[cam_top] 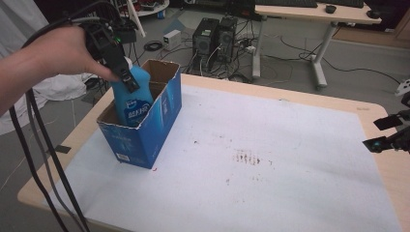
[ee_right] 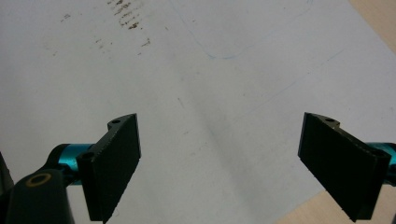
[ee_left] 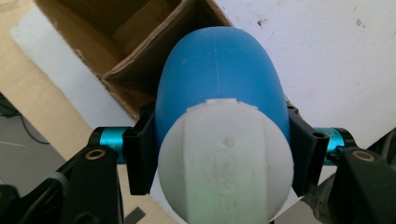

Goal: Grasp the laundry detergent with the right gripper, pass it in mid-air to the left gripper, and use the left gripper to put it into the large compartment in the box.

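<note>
Clamped between the jaws of the left gripper [ee_left: 219,161], a blue detergent bottle [ee_left: 219,88] with a white cap [ee_left: 226,161] stands partly inside the open cardboard box [cam_top: 145,130] just beyond, while the right gripper [ee_right: 219,163] hangs wide open, empty.

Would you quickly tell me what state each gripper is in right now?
Left gripper: closed on the blue bottle, at the cardboard box.
Right gripper: open, holding nothing, above the table.

One blue bottle [cam_top: 134,99], one open blue cardboard box [cam_top: 145,130], two grippers, one white table mat [cam_top: 270,159]
</note>
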